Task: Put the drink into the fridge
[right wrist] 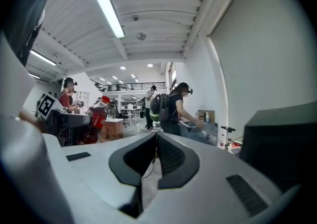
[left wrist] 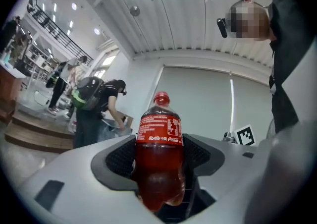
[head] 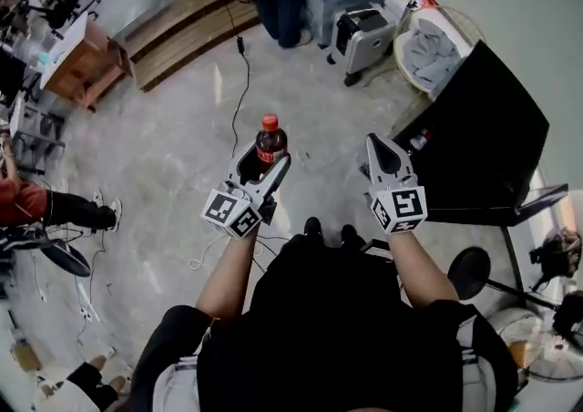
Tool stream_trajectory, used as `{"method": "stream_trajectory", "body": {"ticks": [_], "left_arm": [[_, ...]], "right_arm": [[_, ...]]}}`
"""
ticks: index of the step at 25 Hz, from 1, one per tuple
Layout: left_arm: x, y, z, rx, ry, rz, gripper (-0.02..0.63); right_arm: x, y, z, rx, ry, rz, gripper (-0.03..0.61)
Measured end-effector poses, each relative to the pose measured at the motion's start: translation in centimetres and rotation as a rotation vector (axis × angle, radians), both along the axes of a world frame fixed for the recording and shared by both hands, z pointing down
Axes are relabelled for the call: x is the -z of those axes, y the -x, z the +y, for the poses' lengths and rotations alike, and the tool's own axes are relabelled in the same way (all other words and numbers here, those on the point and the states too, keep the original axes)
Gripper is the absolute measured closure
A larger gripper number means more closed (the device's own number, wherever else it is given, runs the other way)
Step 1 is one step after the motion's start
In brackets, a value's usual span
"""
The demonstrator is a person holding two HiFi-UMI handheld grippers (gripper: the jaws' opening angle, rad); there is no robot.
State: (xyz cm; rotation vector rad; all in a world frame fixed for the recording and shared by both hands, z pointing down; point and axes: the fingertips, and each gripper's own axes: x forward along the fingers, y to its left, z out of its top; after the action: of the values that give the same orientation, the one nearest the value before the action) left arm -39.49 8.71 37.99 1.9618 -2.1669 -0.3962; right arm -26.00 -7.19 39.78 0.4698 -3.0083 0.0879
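In the left gripper the drink bottle is clamped. The jaws are closed on its lower body, with ribbed black pads pressed to both sides. The long axis is seen upright in the left gripper view, red cap uppermost and clear of the jaws (true tilt to the floor cannot be told). The bottle is touched by nothing but the pads and is held in the air above the floor, in front of the person.

The right gripper is empty: its jaws are shut pad to pad, with nothing between them.

Key relation: a black boxy cabinet lies to the right and forward of both grippers. It is taken to be the fridge, but that is not confirmed (no door seam or handle can be made out). The right gripper is nearer to it and the bottle is on the far side. A rightward swing of the loaded arm is judged necessary, and the free right jaws are better placed for a door.

Materials:
- **Bottle:** clear plastic with dark cola inside, a red printed label round the shoulder, and a waisted, glossy, smooth body (slip is possible if the grip is relaxed).
- **Gripper shells:** matte light grey plastic.
- **Cabinet faces:** flat, matte black, hard-edged.
- **Floor:** grey concrete, with cables laid over it.
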Motion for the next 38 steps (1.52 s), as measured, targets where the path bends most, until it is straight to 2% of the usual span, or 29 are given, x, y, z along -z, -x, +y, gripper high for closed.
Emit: {"method": "stream_trajectory", "body": {"ticks": [3, 7, 15, 18, 21, 26, 34, 38], "left_arm": [[-0.9, -2.5, -5.1, -0.143, -0.02, -0.015, 0.304], [-2.0, -9.0, -12.1, -0.334, -0.016, 0.001, 0.304], [-4.1, -21.3, -21.2, -0.571, -0.014, 0.012, 0.304], [-6.1, -26.2, -23.7, -0.645, 0.007, -0.024, 0.304], [-9.2, -30.5, -26.1, -0.672, 0.024, -0.059, 0.304], [-14.4, -34.7, -29.2, -0.65, 0.053, -0.042, 0.304], [-22.1, -36.1, -34.1, -0.598, 0.097, -0.077, 0.304], [-25.7, -36.0, -36.9, -0.577, 0.13, -0.137, 0.304]], "right_arm": [[-0.8, -4.0, -3.3, -0.125, -0.001, 0.005, 0.557], [-2.5, -12.3, -6.9, -0.315, 0.008, 0.016, 0.557], [-4.4, -24.0, -10.5, -0.535, 0.034, 0.025, 0.557], [-5.8, -27.1, -11.1, -0.589, 0.059, 0.027, 0.557], [-7.7, -29.7, -12.5, -0.626, 0.087, 0.026, 0.557], [-11.7, -32.4, -15.2, -0.662, 0.111, 0.056, 0.557], [-18.1, -33.0, -18.8, -0.688, 0.149, 0.081, 0.557], [-20.7, -33.2, -21.2, -0.705, 0.165, 0.077, 0.557]]}}
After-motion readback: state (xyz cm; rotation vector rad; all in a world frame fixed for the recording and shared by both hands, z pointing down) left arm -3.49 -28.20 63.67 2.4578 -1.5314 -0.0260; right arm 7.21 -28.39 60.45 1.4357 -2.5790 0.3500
